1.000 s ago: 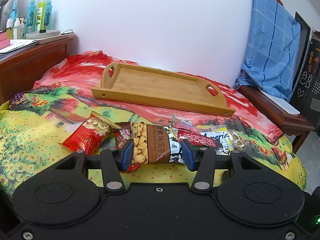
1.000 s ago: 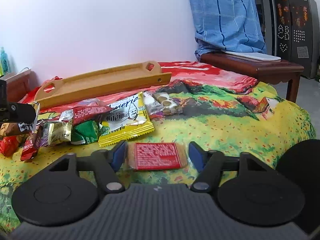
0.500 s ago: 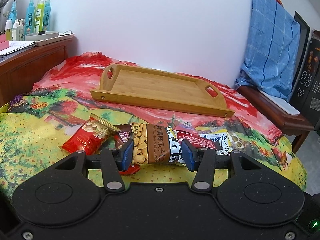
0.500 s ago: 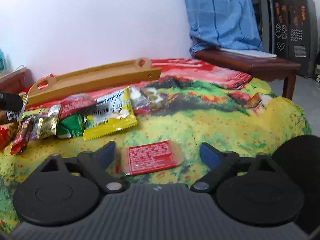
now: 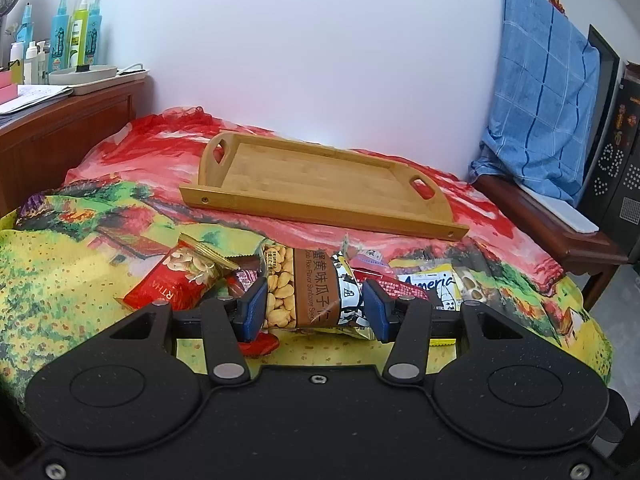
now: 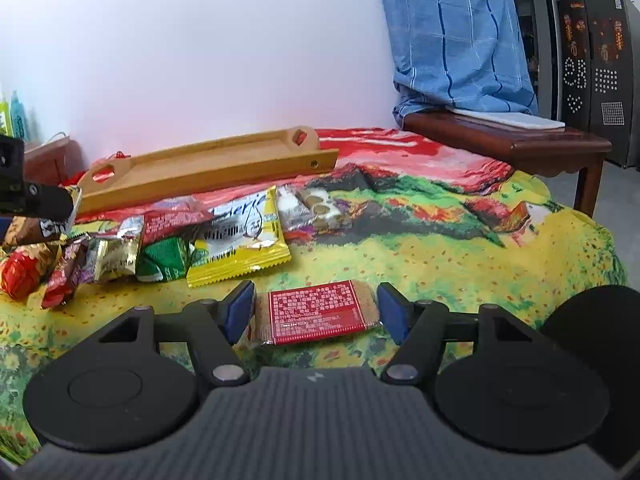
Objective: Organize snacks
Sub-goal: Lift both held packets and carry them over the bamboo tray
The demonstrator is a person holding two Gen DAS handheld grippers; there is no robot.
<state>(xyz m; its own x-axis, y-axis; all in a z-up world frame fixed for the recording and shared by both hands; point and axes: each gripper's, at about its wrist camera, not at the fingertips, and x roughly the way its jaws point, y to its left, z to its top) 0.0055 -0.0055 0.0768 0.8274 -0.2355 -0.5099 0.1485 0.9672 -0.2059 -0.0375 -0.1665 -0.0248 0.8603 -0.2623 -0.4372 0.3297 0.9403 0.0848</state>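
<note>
My left gripper (image 5: 315, 309) is shut on a sunflower-seed packet (image 5: 308, 290) and holds it above the snack pile. A red nut packet (image 5: 176, 280) lies to its left. The bamboo tray (image 5: 320, 184) sits empty further back. My right gripper (image 6: 316, 312) stands around a red cracker packet (image 6: 316, 310) on the cloth; both blue pads are close to its ends, and contact is unclear. The pile in the right wrist view holds a yellow packet (image 6: 240, 240) and several small wrappers. The left gripper's tip (image 6: 36, 200) shows at the left edge.
A flowered cloth (image 6: 440, 248) covers the table. A wooden bench (image 6: 504, 140) with a blue cloth (image 6: 452, 40) stands right. A wooden cabinet (image 5: 60, 128) with bottles (image 5: 76, 36) stands left. The white wall is behind the tray.
My right gripper opened wide half a second ago and has now narrowed around the red cracker packet. My left gripper has lifted slightly with the seed packet.
</note>
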